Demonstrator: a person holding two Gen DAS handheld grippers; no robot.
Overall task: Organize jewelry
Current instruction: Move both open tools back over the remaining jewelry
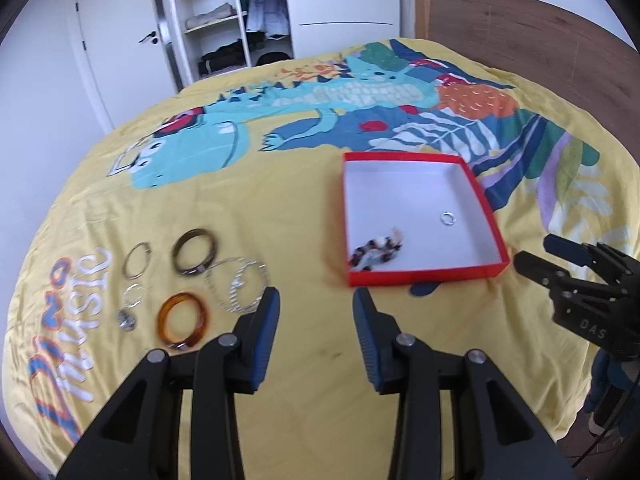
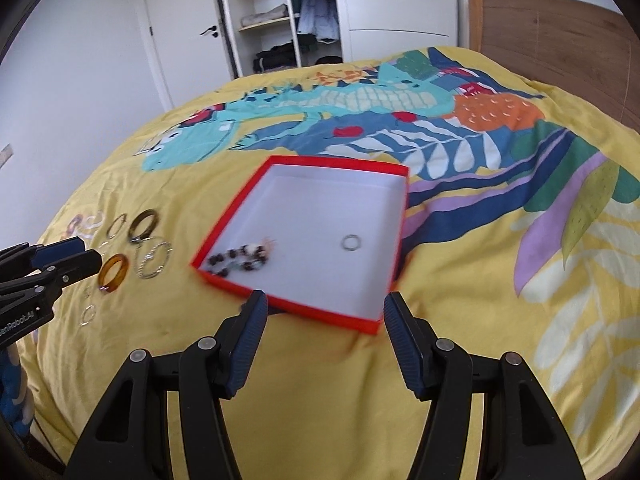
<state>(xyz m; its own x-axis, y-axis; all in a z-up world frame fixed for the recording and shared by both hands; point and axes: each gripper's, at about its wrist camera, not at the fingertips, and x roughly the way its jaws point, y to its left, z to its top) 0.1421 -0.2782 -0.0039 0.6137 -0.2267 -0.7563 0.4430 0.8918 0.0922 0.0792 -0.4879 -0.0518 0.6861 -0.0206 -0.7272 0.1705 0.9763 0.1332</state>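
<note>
A red box [image 1: 482, 196] with a white inside lies on the yellow bedspread; it also shows in the right wrist view [image 2: 224, 222]. In it lie a beaded bracelet [image 1: 374, 254] [image 2: 240, 262] and a small silver ring [image 1: 448, 219] [image 2: 351, 242]. Left of the box lie an amber bangle [image 1: 183, 321] [image 2: 113, 273], a dark bangle [image 1: 195, 258] [image 2: 143, 225], silver chain bracelets [image 1: 240, 284] [image 2: 154, 260] and thin silver rings [image 1: 136, 265]. My left gripper [image 1: 316, 300] is open and empty beside the bangles. My right gripper [image 2: 322, 306] is open and empty at the box's near edge.
The bedspread [image 1: 280, 200] bears a dinosaur print. A wooden headboard [image 1: 520, 28] stands at the right. An open wardrobe [image 1: 224, 20] and a door [image 1: 116, 40] stand beyond the bed.
</note>
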